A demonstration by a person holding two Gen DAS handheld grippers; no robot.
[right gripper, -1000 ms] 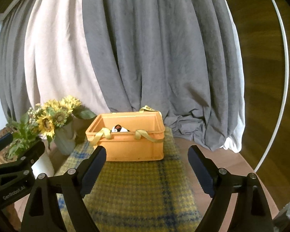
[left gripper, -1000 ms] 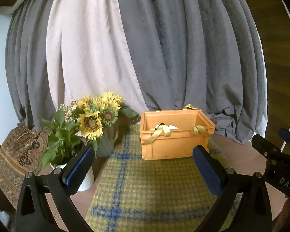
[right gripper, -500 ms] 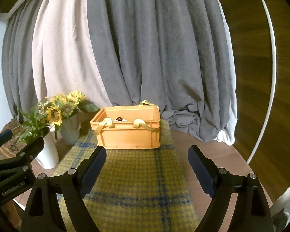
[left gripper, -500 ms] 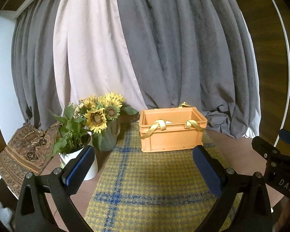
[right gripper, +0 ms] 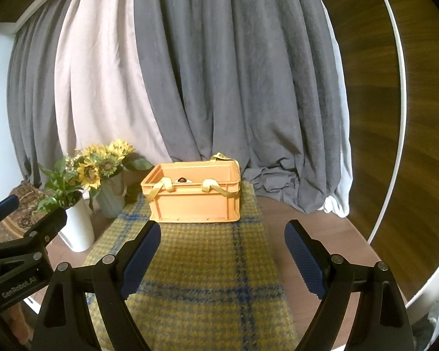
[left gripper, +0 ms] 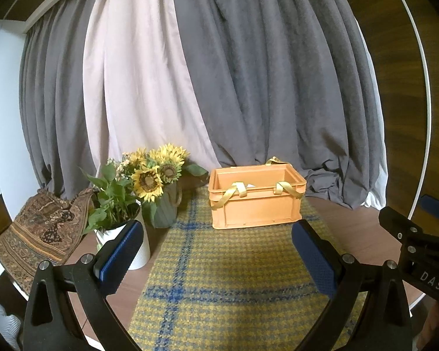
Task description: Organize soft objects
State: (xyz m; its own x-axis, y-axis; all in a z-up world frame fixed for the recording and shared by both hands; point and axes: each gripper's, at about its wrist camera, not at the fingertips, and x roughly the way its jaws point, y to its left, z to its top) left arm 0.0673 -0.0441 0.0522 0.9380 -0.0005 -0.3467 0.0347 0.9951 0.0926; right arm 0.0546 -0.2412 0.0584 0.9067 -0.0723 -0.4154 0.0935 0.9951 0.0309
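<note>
Orange crate point(left gripper: 256, 197) sits far ahead of both tongs, left point(left gripper: 218, 259) and right point(right gripper: 222, 259), each wide open, empty. Plaid cloth point(right gripper: 190, 278) covers bench; grey curtains point(right gripper: 234, 73) behind.

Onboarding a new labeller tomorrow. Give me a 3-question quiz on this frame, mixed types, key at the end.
1. True or false: the orange crate stands on the plaid cloth.
2. Multiple choice: what hangs over the crate's front rim? A) yellow straps B) a grey towel C) a sunflower stem
3. Short answer: are the jaws of the left gripper and the right gripper open or shut, and do they hold anything?

Key
1. True.
2. A, the yellow straps.
3. Both open and empty, short of the crate.
</note>
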